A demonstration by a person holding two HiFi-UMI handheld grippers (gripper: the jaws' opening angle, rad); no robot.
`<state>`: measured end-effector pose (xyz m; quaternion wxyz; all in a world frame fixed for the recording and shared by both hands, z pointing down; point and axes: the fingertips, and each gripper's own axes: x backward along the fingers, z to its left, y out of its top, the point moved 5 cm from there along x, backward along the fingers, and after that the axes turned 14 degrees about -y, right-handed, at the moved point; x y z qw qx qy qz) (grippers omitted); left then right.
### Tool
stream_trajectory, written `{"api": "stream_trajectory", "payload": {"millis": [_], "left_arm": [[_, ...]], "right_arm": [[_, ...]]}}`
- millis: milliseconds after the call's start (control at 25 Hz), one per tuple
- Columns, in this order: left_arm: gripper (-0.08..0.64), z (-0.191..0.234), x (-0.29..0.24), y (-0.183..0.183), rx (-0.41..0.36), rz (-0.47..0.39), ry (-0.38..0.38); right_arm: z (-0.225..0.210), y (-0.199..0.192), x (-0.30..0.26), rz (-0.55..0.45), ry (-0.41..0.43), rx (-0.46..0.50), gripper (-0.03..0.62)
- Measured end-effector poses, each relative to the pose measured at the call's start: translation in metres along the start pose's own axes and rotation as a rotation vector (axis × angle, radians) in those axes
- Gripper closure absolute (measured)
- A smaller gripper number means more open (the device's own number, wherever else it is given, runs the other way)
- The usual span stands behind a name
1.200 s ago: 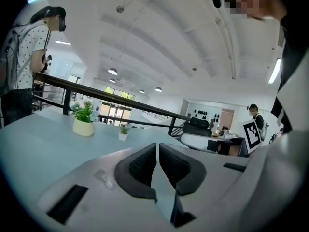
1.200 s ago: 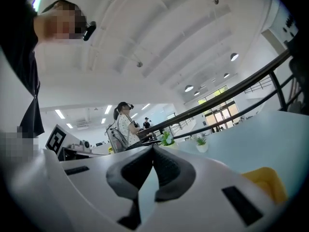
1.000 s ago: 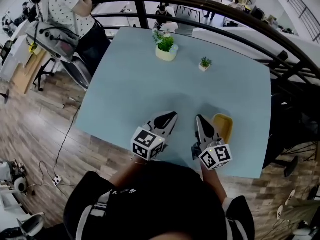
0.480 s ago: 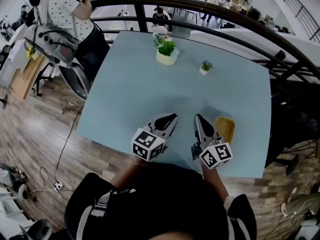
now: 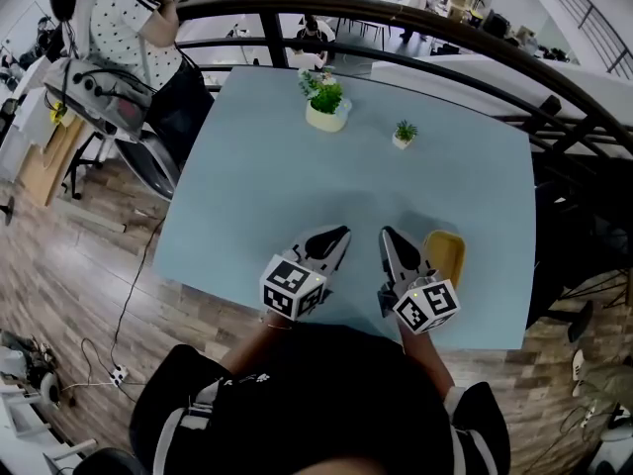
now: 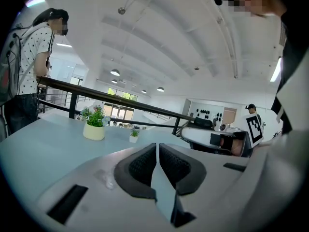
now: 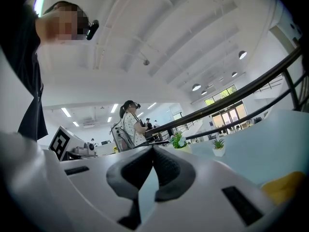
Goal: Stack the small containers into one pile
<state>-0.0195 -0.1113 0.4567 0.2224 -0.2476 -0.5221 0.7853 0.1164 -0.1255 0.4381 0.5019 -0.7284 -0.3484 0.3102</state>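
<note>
**Head view.** Looks steeply down on a pale blue table (image 5: 267, 176). Near its front edge, side by side, the left gripper (image 5: 339, 232) and the right gripper (image 5: 387, 235), both pointing away from the person. At their back ends, 2 black-and-white marker cubes: the left marker cube (image 5: 293, 285) and the right marker cube (image 5: 427, 308). Just beside the right gripper, on its right, 1 yellow container (image 5: 443, 255), oblong and lying flat on the table. Cannot tell from here whether touching the gripper, or whether more than 1 nested. At the far side, 2 plants well apart from the grippers: a larger potted plant (image 5: 325, 105) in a pale pot and a small potted plant (image 5: 404, 133) to its right. Beyond the table, a dark railing (image 5: 435, 28). At upper left, a bystander (image 5: 124, 18) in a dotted top.

**Left gripper view.** Shows 2 dark pads pressed together at the tips, nothing between them. Past them, the table top, both plants, the railing and the bystander at left. At right, the right marker cube.

**Right gripper view.** Shows the pads meeting at the tips here too, nothing pinched. At the lower right edge, a blurred corner of the yellow container, low beside the gripper body and outside the jaws. Further off, both plants on the table. At left, the bystander and the left marker cube.
</note>
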Motion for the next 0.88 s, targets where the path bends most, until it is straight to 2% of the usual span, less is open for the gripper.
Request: {"api": "stream_trajectory", "payload": {"millis": [880], "left_arm": [[0.531, -0.005, -0.001, 0.0, 0.002, -0.006, -0.025]], "right_arm": [[0.001, 0.004, 0.012, -0.014, -0.049, -0.012, 0.584]]}}
